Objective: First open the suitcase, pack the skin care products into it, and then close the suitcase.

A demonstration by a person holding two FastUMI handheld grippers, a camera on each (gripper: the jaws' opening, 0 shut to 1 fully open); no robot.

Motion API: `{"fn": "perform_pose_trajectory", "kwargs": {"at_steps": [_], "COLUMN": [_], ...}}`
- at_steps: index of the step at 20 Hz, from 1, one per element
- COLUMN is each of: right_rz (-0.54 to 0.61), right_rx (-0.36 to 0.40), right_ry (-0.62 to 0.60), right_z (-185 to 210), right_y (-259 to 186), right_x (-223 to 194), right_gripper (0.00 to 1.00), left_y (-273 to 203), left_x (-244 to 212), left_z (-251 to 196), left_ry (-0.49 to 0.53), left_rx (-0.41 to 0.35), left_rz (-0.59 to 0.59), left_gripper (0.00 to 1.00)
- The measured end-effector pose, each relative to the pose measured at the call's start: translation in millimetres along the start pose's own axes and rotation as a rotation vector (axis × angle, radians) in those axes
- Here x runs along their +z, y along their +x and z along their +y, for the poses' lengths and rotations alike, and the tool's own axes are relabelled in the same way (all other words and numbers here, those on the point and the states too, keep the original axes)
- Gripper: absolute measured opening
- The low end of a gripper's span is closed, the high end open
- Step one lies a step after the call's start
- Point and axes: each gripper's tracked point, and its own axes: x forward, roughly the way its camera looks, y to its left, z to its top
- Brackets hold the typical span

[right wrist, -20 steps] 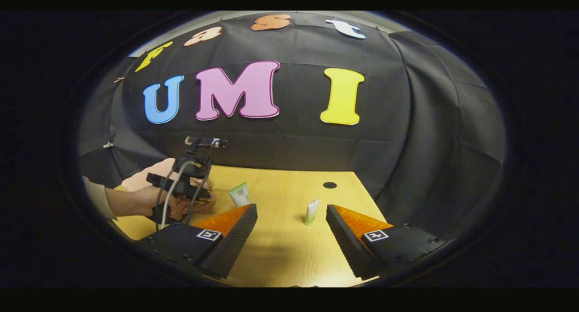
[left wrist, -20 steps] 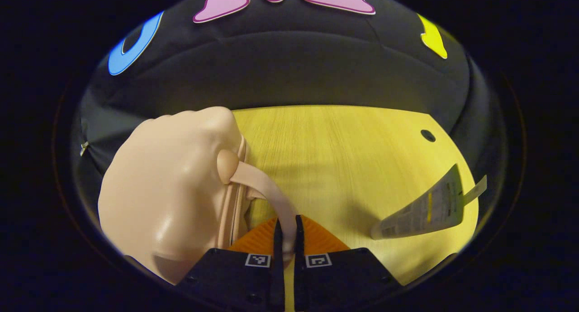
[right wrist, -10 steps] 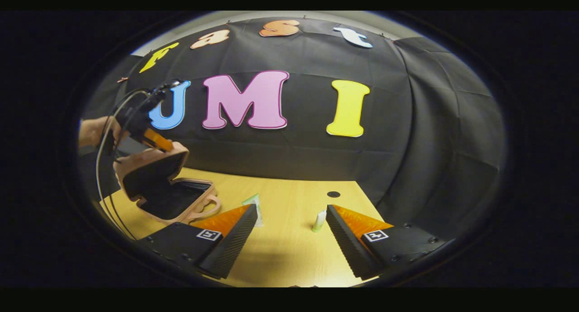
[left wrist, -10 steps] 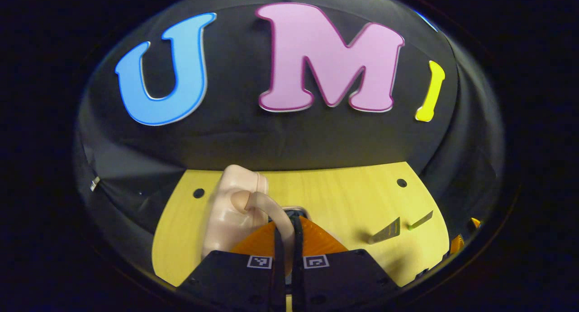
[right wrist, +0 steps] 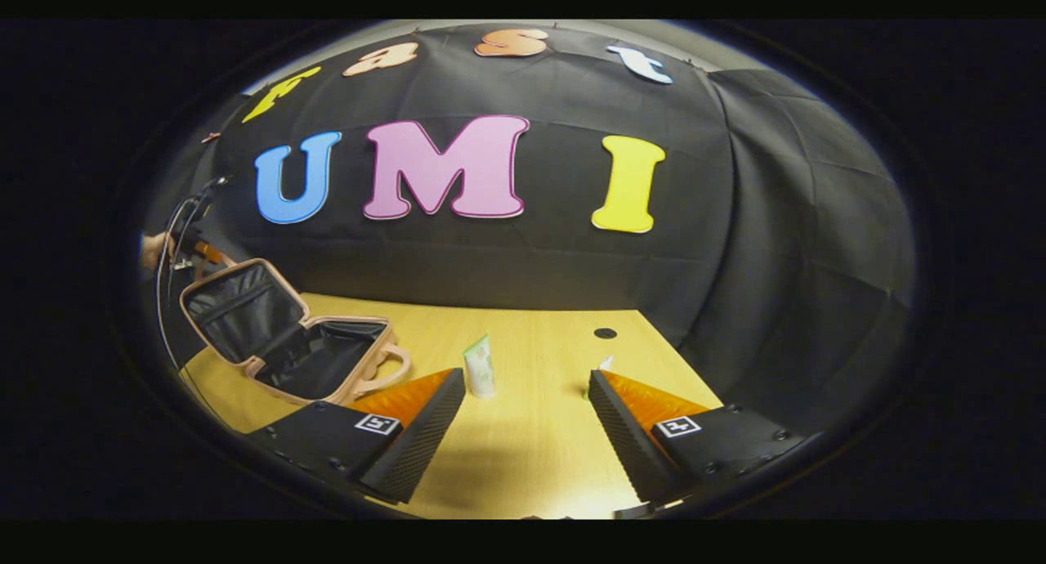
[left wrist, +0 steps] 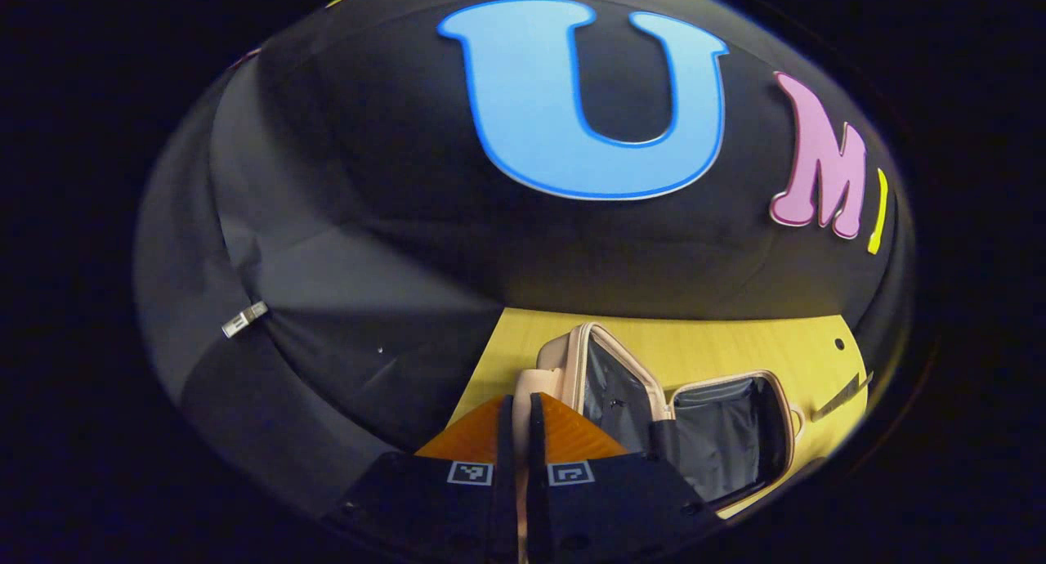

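Note:
The pink suitcase [right wrist: 286,335] lies open at the table's left, dark lining showing, its lid [left wrist: 609,376] tilted back past upright. My left gripper [left wrist: 516,413] is shut on the lid's pink handle [left wrist: 523,382], with the base [left wrist: 727,433] to its right. It is also at the far left of the right gripper view as the left gripper [right wrist: 194,249], held by a hand [right wrist: 151,249]. My right gripper [right wrist: 523,409] is open, low over the table. A green-and-white tube [right wrist: 480,368] stands just beyond its left finger. A second small tube [right wrist: 603,364] peeks out behind its right finger.
The wooden table [right wrist: 531,458] has a small round hole [right wrist: 605,333] near its back right. Black cloth walls close it in behind and on the right. A metal clip [left wrist: 243,319] hangs on the cloth at the left.
My left gripper swung the lid up and back by its handle, from a closed case to wide open. The right gripper drifted slightly, so the small tube slid behind its right finger.

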Motion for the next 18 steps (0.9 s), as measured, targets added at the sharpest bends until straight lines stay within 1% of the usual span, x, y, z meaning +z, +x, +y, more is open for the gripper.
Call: {"fn": "perform_pose_trajectory", "kwargs": {"at_steps": [2,3,4,5,6,7,8,9,10,11,13,14,15,17,18], "right_rz": [0.029,0.042,0.057,0.068,0.061,0.049,0.038,0.024,0.011,0.001,-0.018,-0.039,-0.059,-0.073,-0.075], "right_rx": [-0.033,-0.03,-0.025,-0.032,-0.05,-0.078,-0.092,-0.097,-0.098,-0.095,-0.081,-0.073,-0.071,-0.074,-0.075], "right_ry": [0.029,0.037,0.024,0.0,-0.017,-0.017,0.0,0.016,0.015,-0.003,-0.024,-0.013,0.006,0.035,0.046], "right_z": [4,9,14,13,9,5,2,2,5,4,1,-2,-7,-18,-25], "right_y": [-1,0,0,1,0,-1,-1,0,1,2,6,6,8,13,15], "right_x": [-15,-23,-31,-38,-41,-40,-40,-38,-36,-33,-26,-18,-10,0,4], "right_gripper": [0.97,0.97,0.96,0.97,0.97,0.97,0.97,0.97,0.97,0.97,0.97,0.97,0.97,0.97,0.97], "left_y": [36,51,69,82,94,100,102,99,90,78,45,28,6,-53,-76], "left_x": [-33,-49,-65,-80,-97,-107,-114,-109,-95,-77,-34,-13,3,34,42], "left_z": [31,43,49,53,60,67,74,89,98,100,78,60,43,8,-10], "left_ry": [-0.075,-0.109,-0.139,-0.178,-0.22,-0.238,-0.231,-0.187,-0.143,-0.107,-0.083,-0.074,-0.067,-0.057,-0.054], "left_rx": [0.002,0.001,-0.006,-0.011,0.0,0.014,0.04,0.097,0.13,0.137,0.104,0.084,0.073,0.05,0.041], "left_rz": [0.038,0.063,0.081,0.103,0.124,0.147,0.152,0.118,0.061,0.004,-0.128,-0.194,-0.249,-0.347,-0.386], "left_gripper": [0.1,0.1,0.1,0.1,0.1,0.11,0.15,0.18,0.34,0.33,0.74,0.96,0.97,0.96,0.96]}}
